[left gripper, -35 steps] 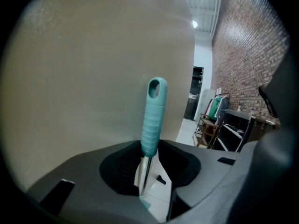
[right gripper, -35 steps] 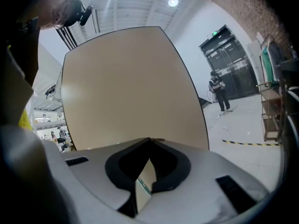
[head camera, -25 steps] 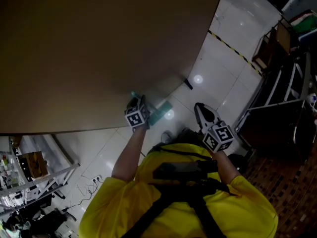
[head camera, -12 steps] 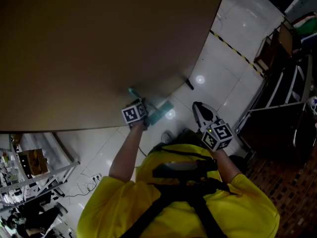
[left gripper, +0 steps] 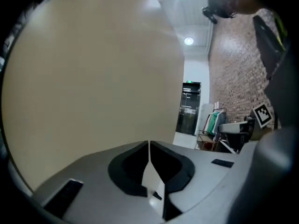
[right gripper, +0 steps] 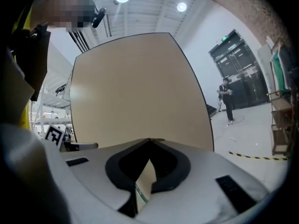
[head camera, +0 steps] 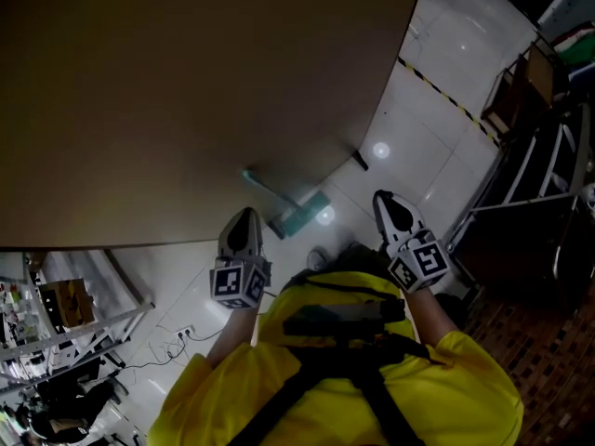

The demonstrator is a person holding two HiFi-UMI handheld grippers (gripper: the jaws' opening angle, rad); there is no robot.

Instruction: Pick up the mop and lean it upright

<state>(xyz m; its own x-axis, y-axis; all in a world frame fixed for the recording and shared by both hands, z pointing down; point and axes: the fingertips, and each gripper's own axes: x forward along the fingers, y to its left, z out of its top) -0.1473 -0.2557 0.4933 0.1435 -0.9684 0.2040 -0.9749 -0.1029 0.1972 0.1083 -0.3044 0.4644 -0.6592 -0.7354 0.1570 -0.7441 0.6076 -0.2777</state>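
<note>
The teal flat-headed mop (head camera: 299, 215) stood ahead of us, nearer our left gripper (head camera: 244, 216), handle slanting far-left toward the tan board (head camera: 186, 91); its jaws were closing empty, our right gripper (head camera: 385, 201) clenched empty.

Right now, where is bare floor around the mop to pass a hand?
Bare white tiles lie between the mop and the striped floor tape, and left of it along the beige board. Crowded: shelving and cables lower left, racks right.
</note>
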